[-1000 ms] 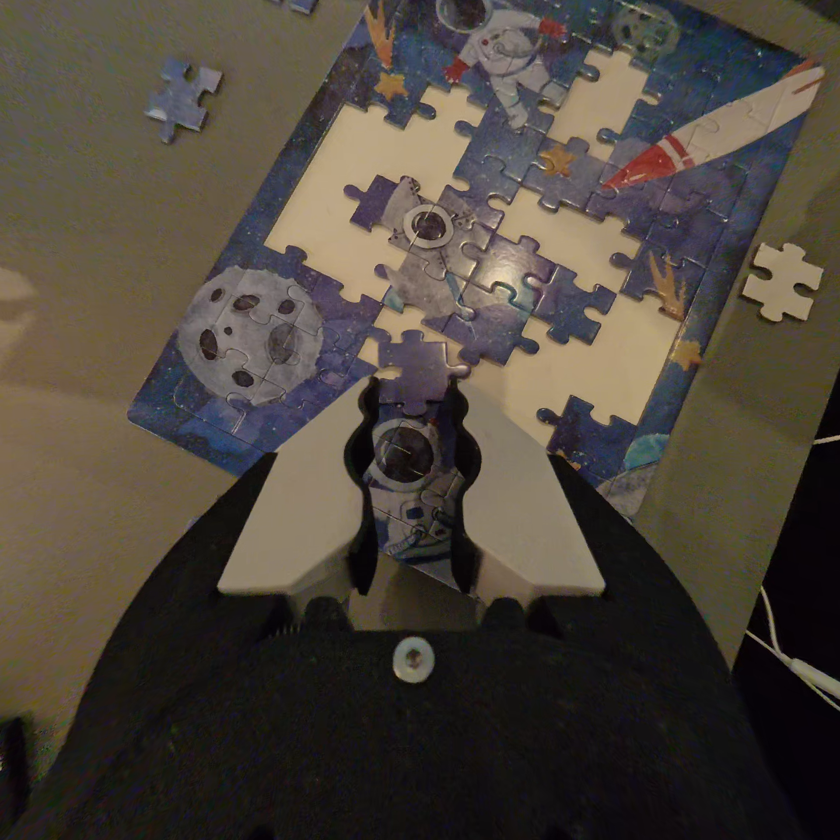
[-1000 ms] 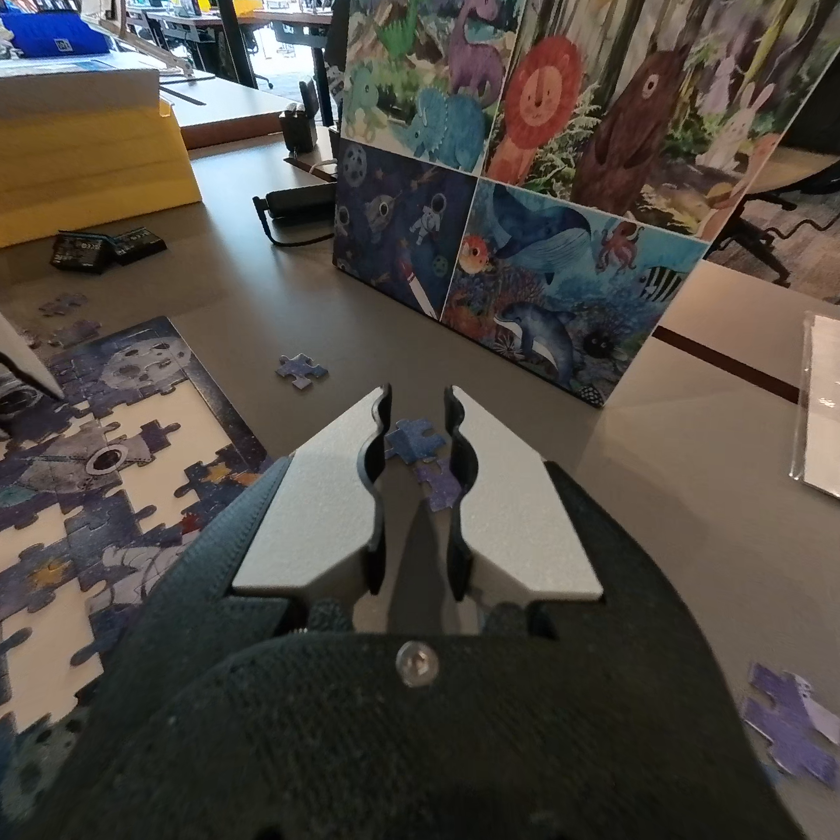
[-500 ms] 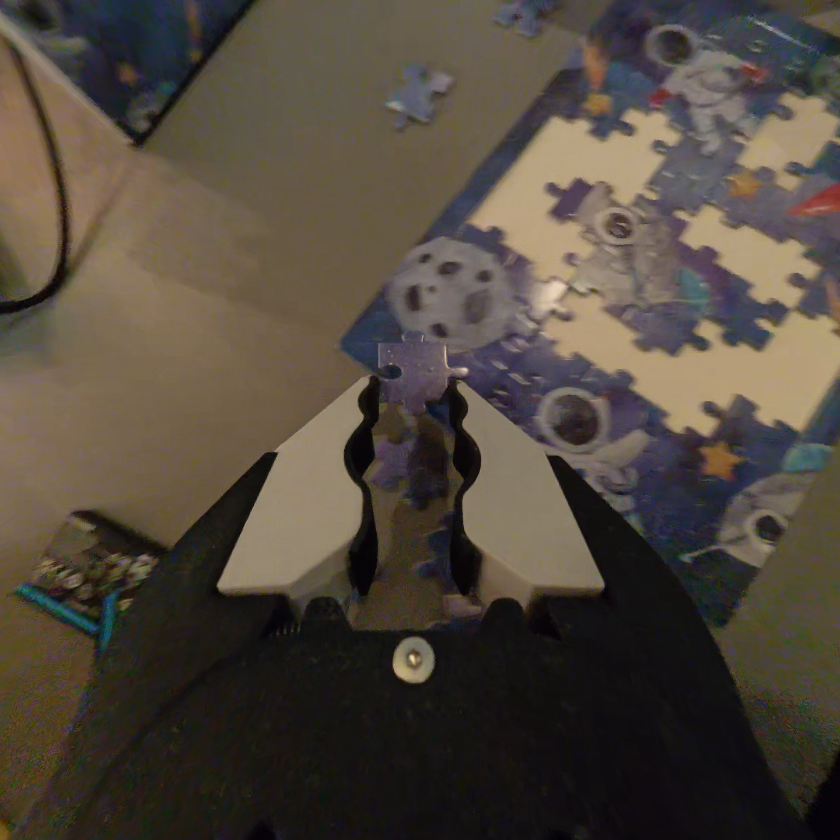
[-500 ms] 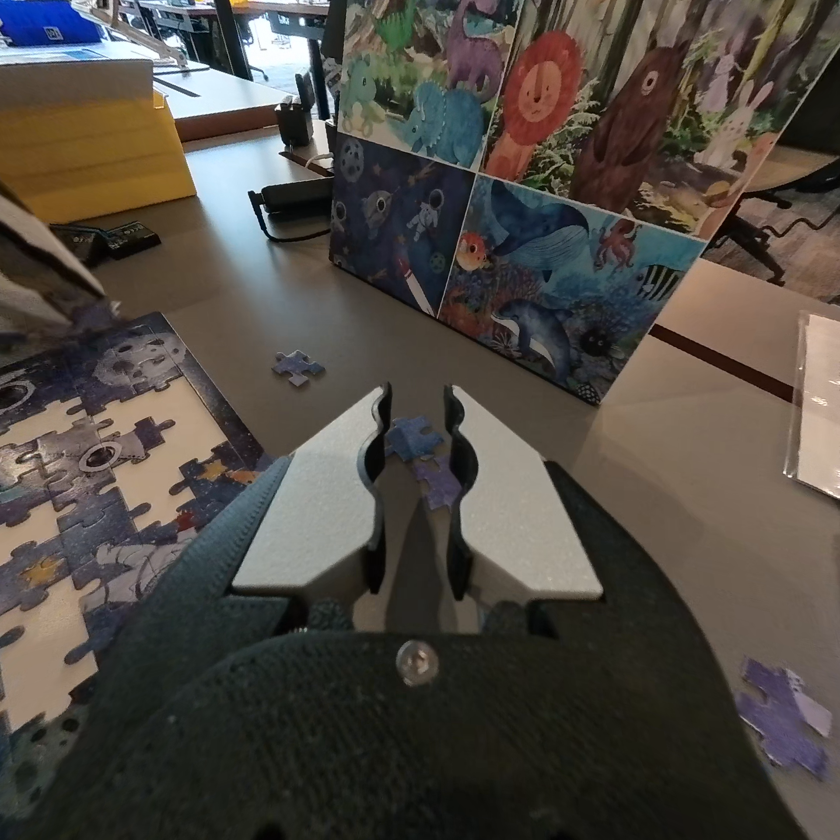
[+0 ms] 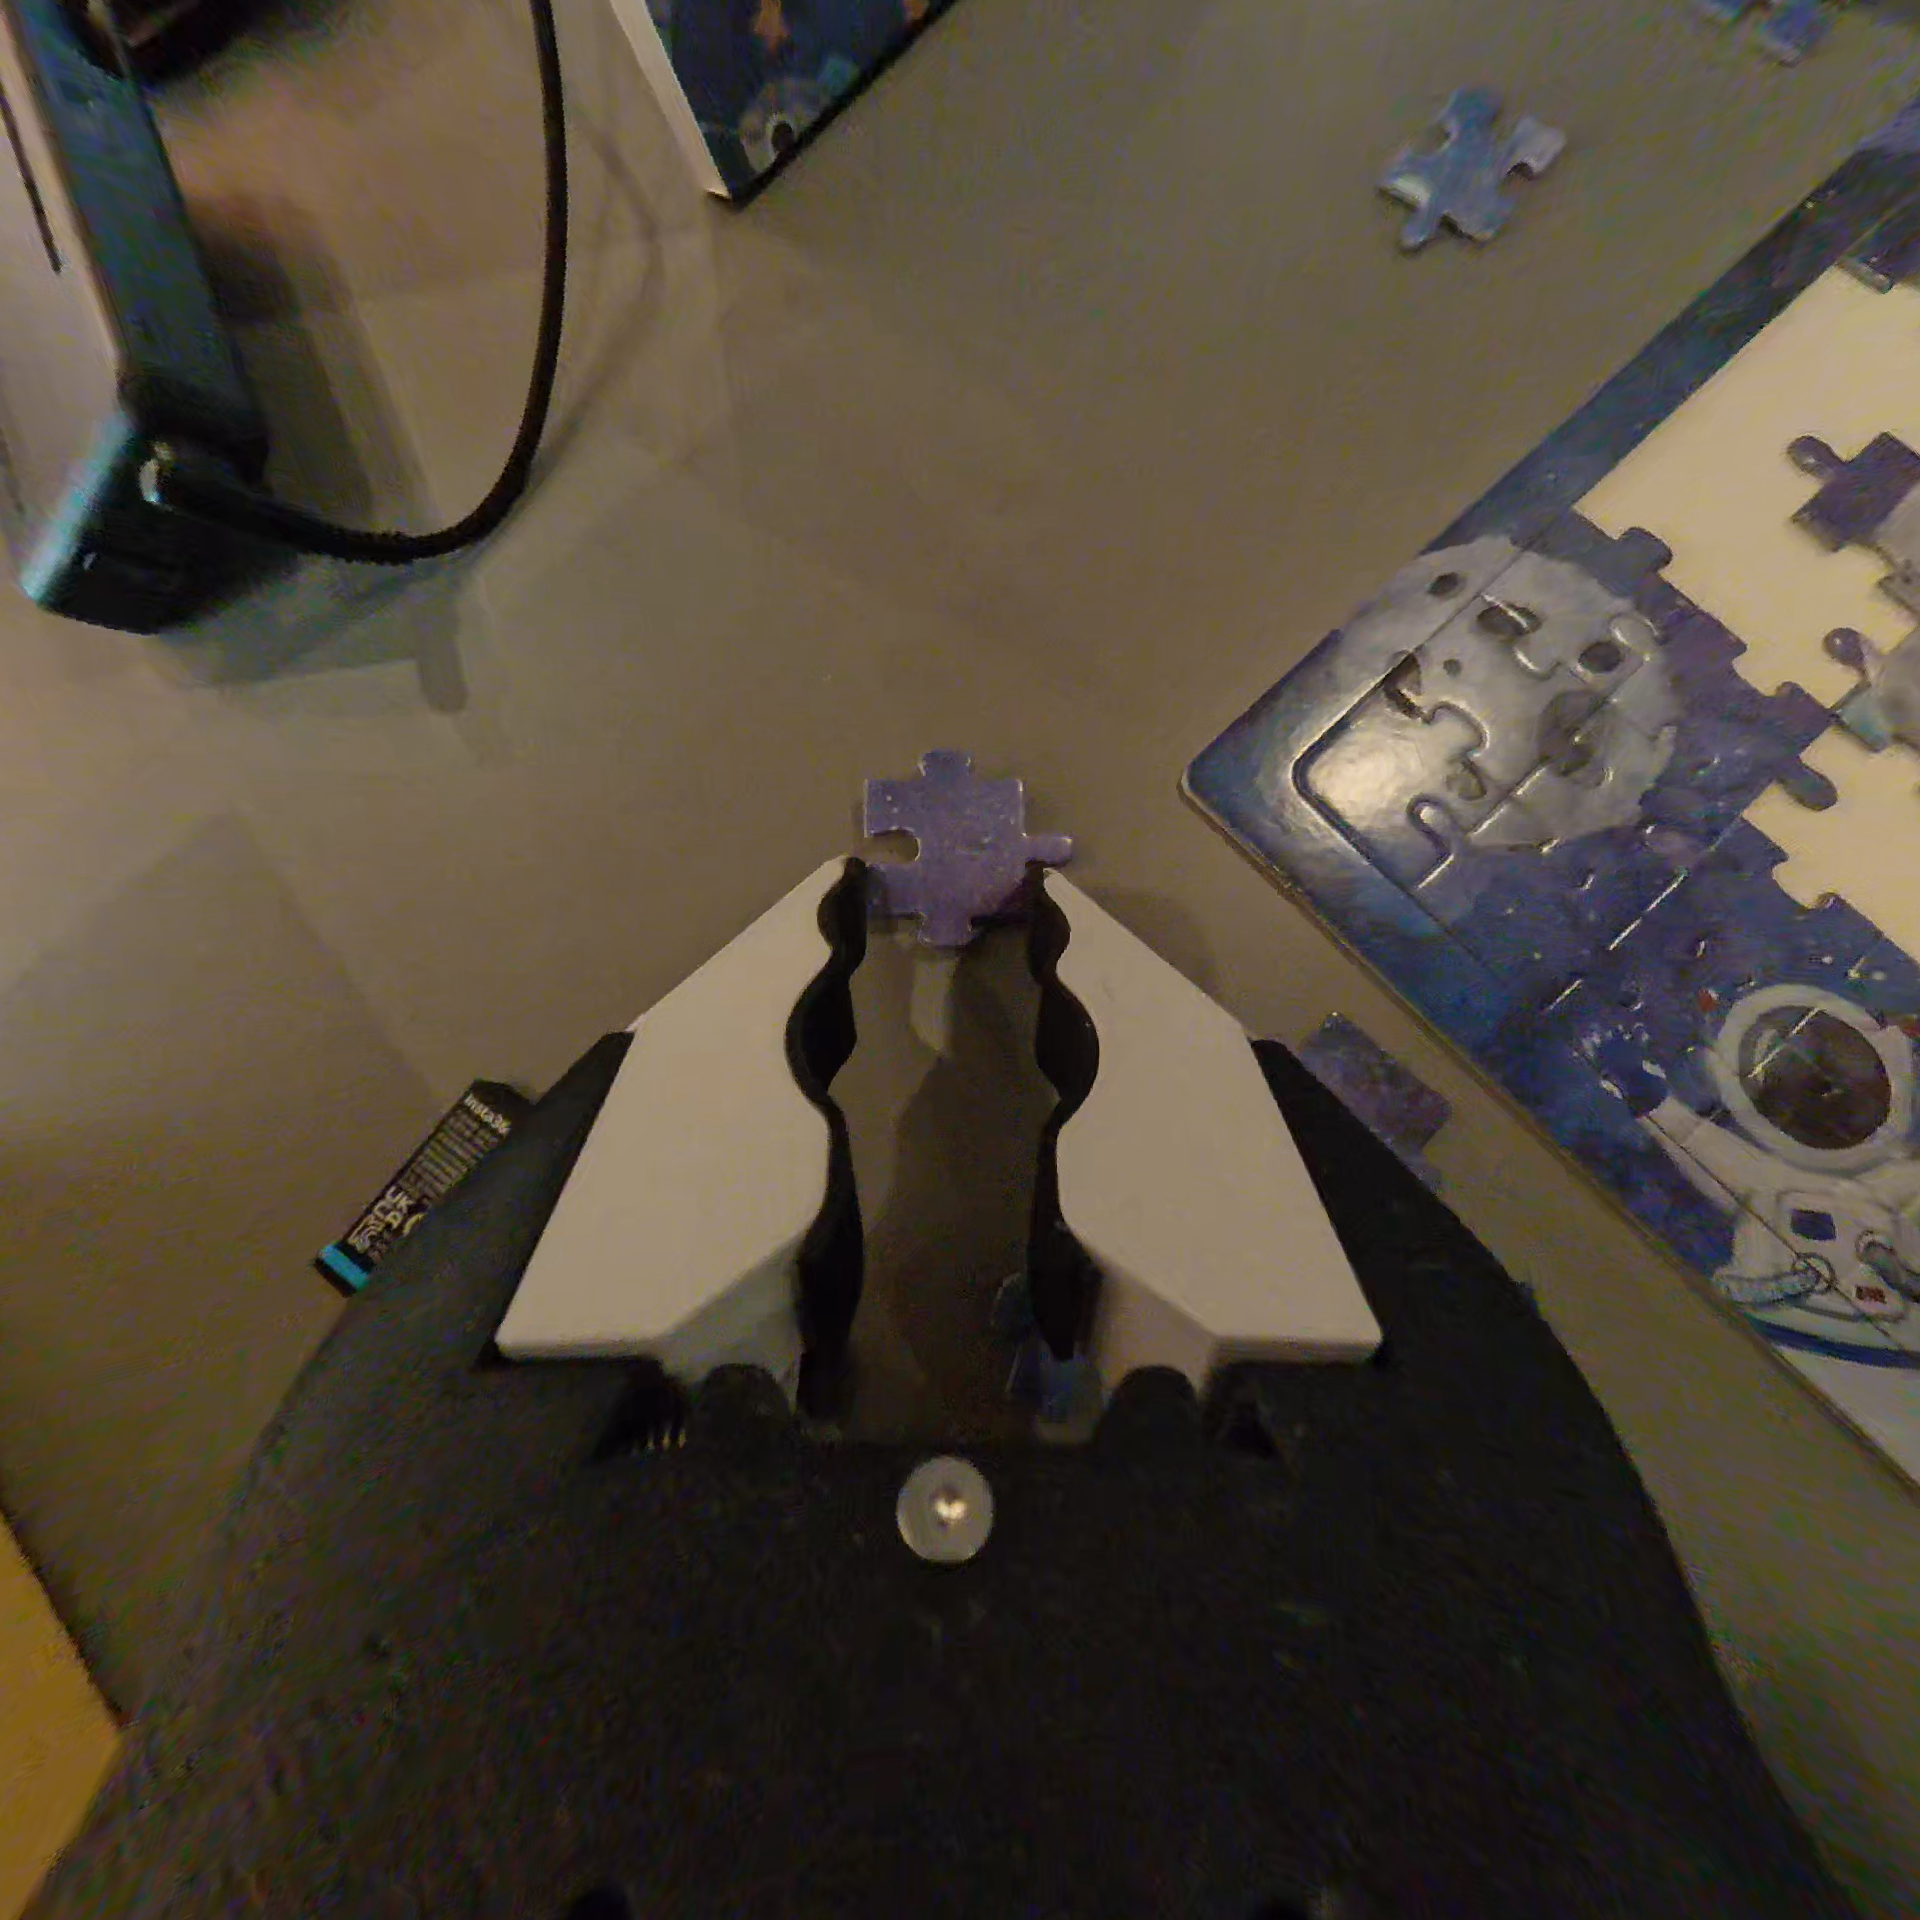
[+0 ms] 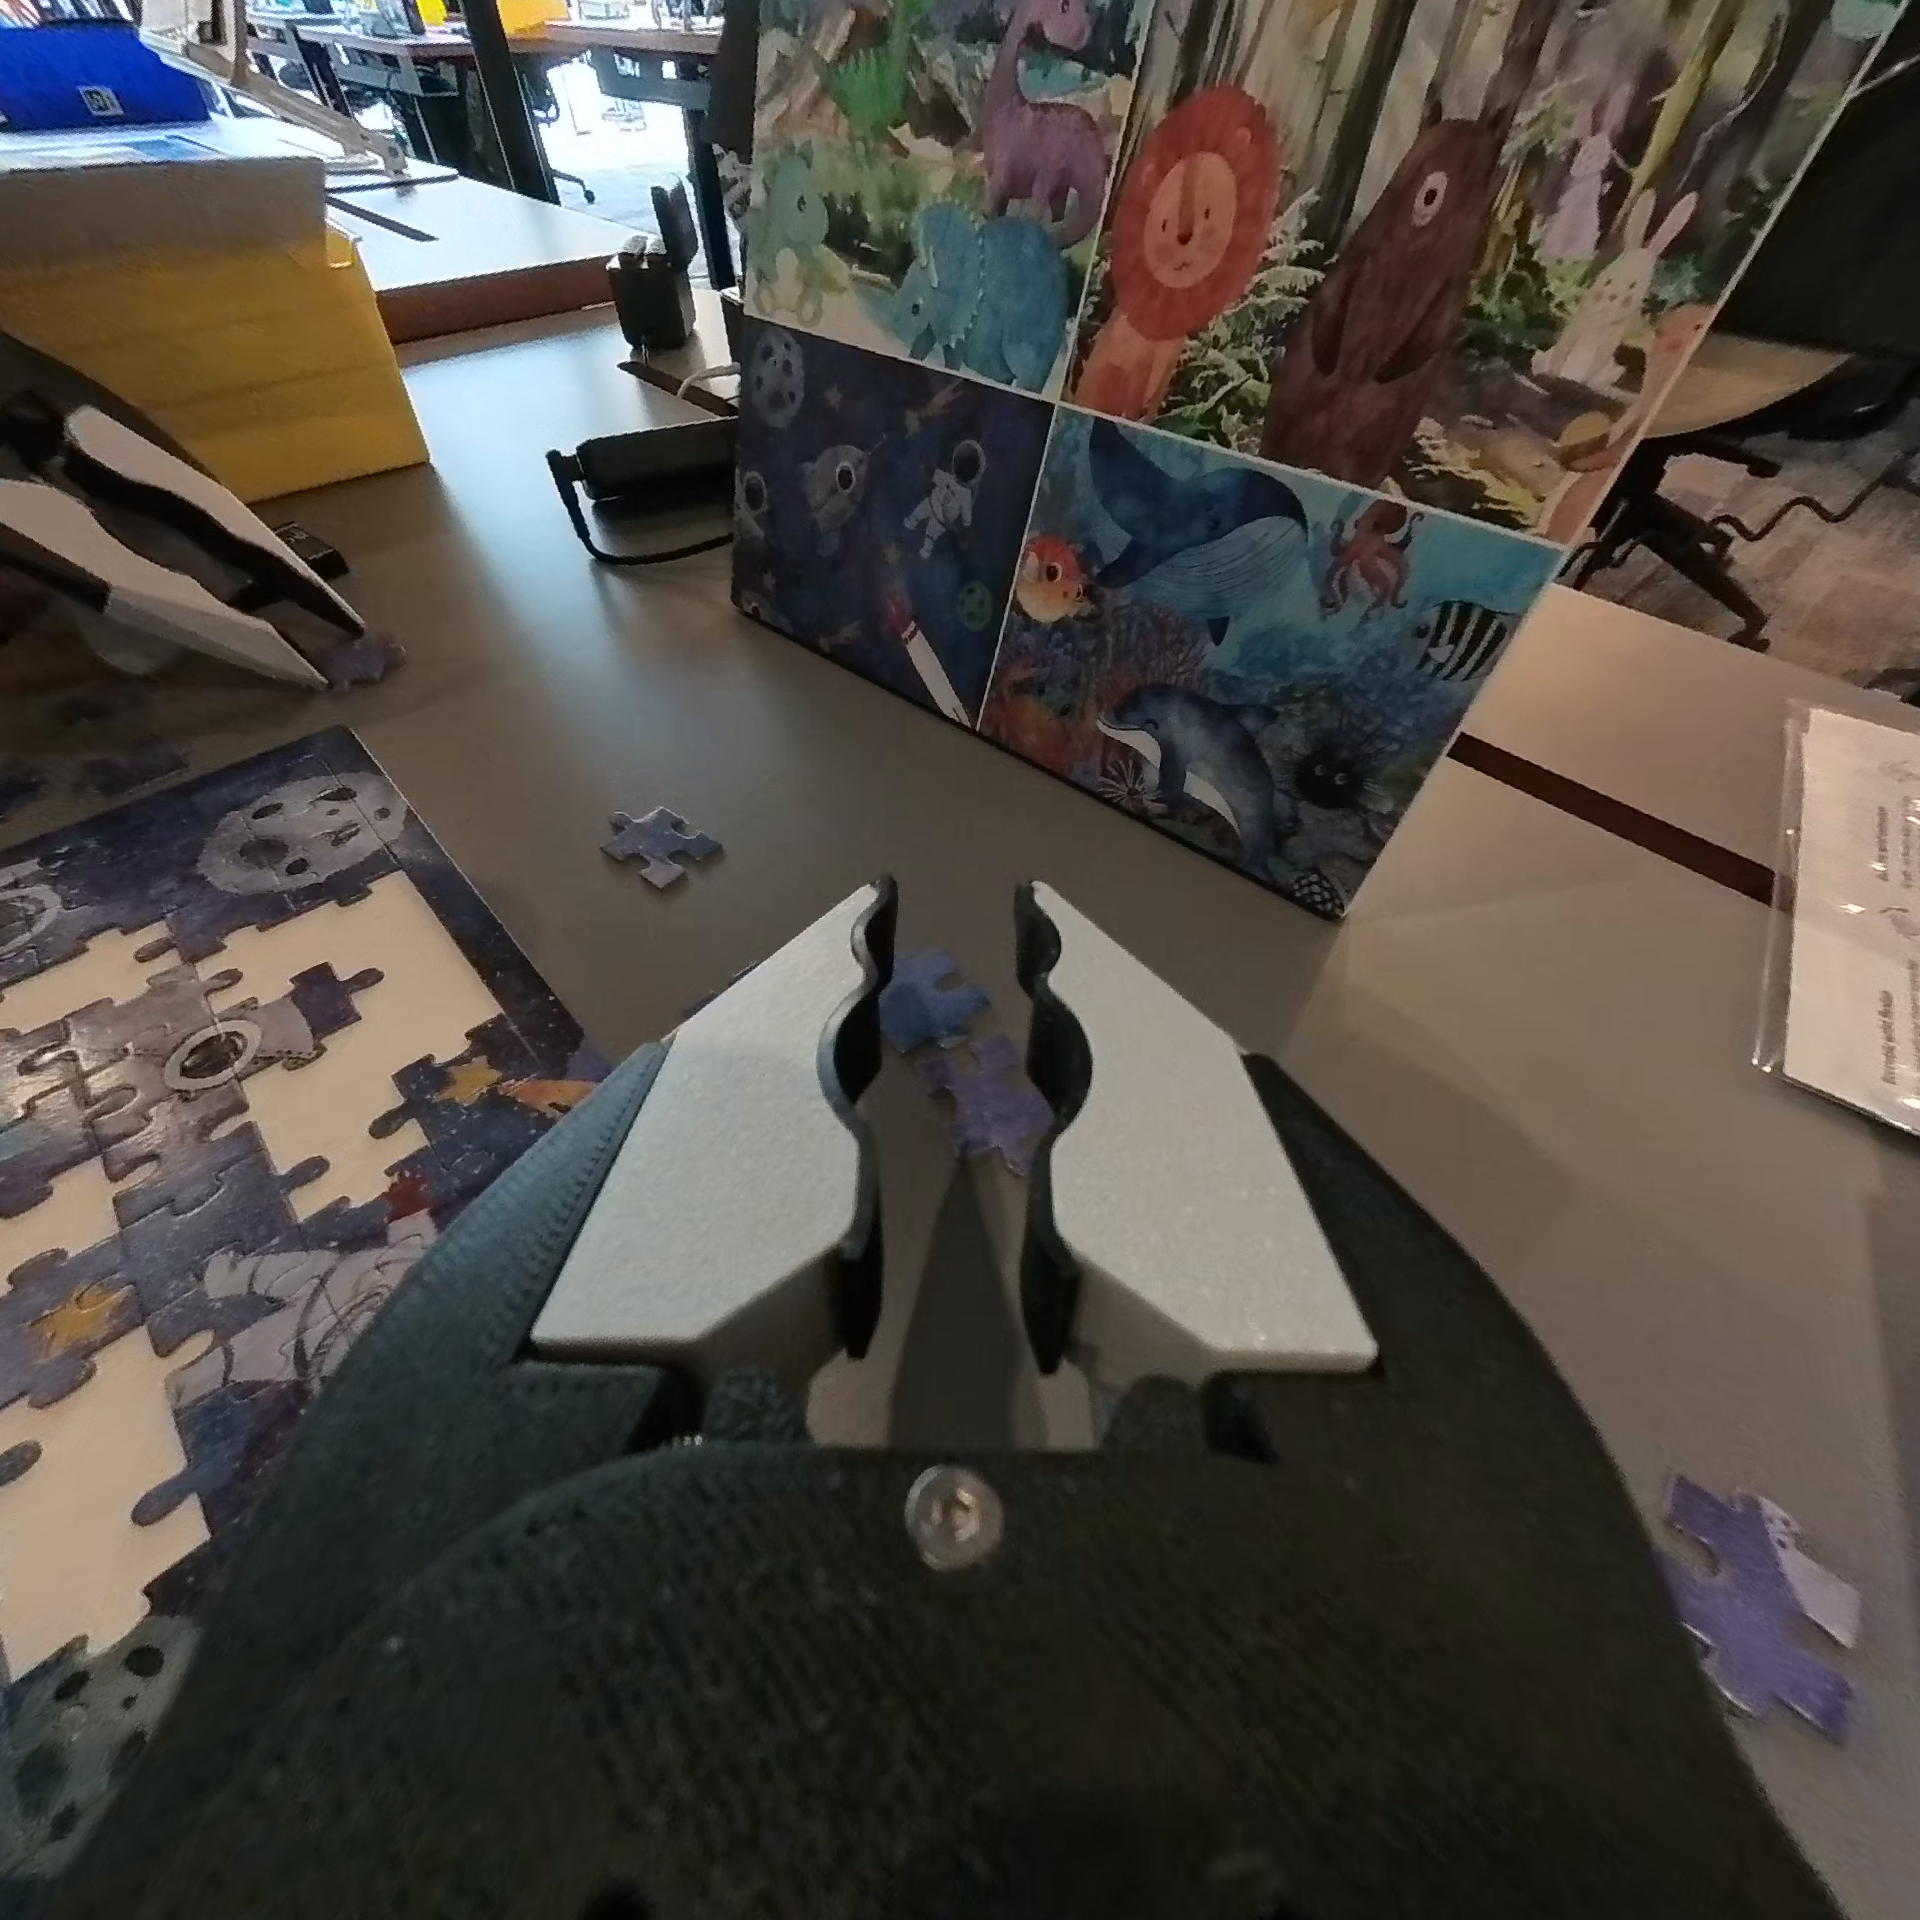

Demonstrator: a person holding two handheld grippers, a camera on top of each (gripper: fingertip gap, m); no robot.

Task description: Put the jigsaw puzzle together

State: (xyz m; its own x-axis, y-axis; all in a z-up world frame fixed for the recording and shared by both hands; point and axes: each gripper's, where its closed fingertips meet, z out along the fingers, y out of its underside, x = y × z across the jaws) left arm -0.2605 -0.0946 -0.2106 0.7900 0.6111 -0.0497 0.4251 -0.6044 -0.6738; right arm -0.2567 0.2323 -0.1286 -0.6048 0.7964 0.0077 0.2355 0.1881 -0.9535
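The space jigsaw board (image 5: pixel 1558 831) lies at the right of the left wrist view, part filled, with cream gaps. My left gripper (image 5: pixel 945 883) is shut on a purple puzzle piece (image 5: pixel 961 847) held at its fingertips, over the bare table left of the board's corner. The right wrist view shows that gripper (image 6: pixel 343 665) low, with the piece (image 6: pixel 364 660) close to the table. My right gripper (image 6: pixel 951 914) is open and empty, hovering over a loose blue piece (image 6: pixel 930 1003) and a purple piece (image 6: pixel 992 1101) beside the board (image 6: pixel 260 1039).
A picture box (image 6: pixel 1143 468) stands behind the loose pieces. Other loose pieces lie on the table (image 6: pixel 662 844) (image 6: pixel 1756 1600) (image 5: pixel 1470 166). A black device with a cable (image 5: pixel 125 364), a small dark packet (image 5: pixel 416 1184), a yellow box (image 6: pixel 208 343) and a plastic sleeve (image 6: pixel 1849 935) are around. The left gripper's tips are roughly 35 centimetres from the right gripper's. The right gripper is farther from the small dark packet (image 5: pixel 416 1184), some 45 centimetres, than the left, some 10 centimetres.
My left gripper has carried the purple piece from above the board's middle leftward, off the board, and down over the bare table. The piece stayed in the grasp. My right gripper has hardly moved.
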